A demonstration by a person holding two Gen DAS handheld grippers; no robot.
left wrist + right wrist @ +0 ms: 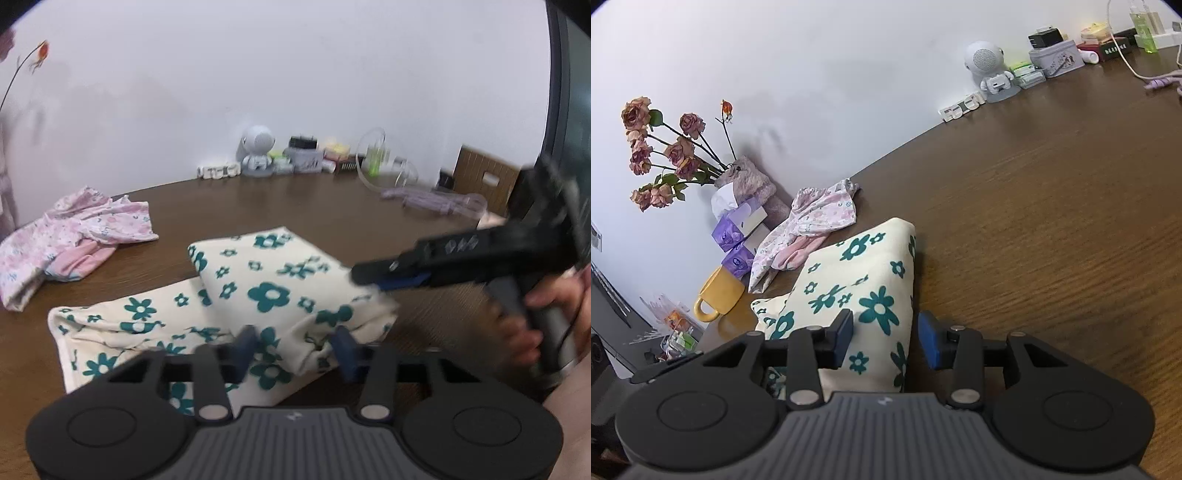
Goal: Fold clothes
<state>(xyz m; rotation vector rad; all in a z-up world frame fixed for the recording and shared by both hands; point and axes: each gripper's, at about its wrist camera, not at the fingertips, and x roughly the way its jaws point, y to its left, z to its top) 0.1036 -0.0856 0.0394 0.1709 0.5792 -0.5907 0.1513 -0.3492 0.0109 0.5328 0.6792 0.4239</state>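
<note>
Floral cloth [860, 295] between right tongs [886, 341]

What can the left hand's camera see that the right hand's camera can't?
Only the left wrist view shows the right gripper from the side and the person's hand holding it.

Only the right wrist view shows the dried roses, the purple tissue packs and the yellow mug.

Both show the cream cloth with teal flowers, the pink floral garment, the white robot figure and the brown table.
</note>
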